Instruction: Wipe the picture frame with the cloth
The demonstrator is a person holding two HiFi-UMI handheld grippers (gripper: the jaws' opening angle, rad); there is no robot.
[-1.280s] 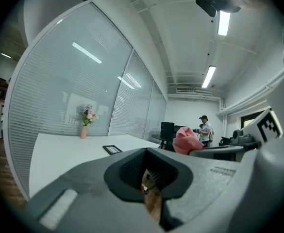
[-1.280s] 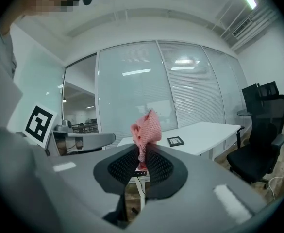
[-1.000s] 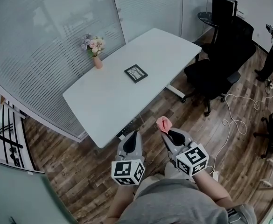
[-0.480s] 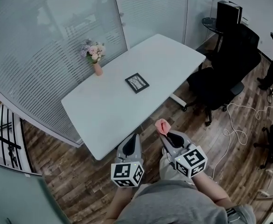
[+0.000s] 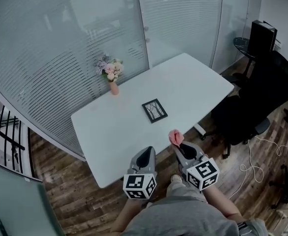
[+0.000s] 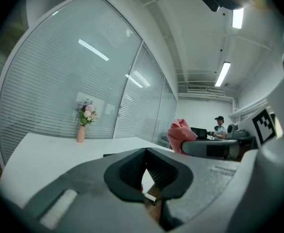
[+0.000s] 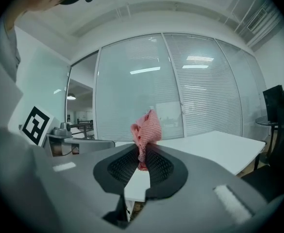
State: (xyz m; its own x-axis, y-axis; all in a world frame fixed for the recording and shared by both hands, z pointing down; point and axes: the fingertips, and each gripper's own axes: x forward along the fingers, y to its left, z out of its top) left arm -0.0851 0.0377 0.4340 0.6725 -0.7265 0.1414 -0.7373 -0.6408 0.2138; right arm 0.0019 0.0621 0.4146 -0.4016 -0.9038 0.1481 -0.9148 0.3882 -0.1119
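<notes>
I am pinching the pink cloth (image 5: 175, 137) between the jaws of my right hand-held gripper (image 5: 179, 144), well short of the picture frame (image 5: 154, 110), which is lying flat on the white tabletop (image 5: 119, 132). My left hand-held gripper (image 5: 144, 156) is hovering equally far from the frame, jaws pressed together on nothing.

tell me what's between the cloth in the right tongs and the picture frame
Nothing but bare white table: in the head view the stretch from the pink cloth, pinched in the right tongs, to the picture frame holds no object.
</notes>
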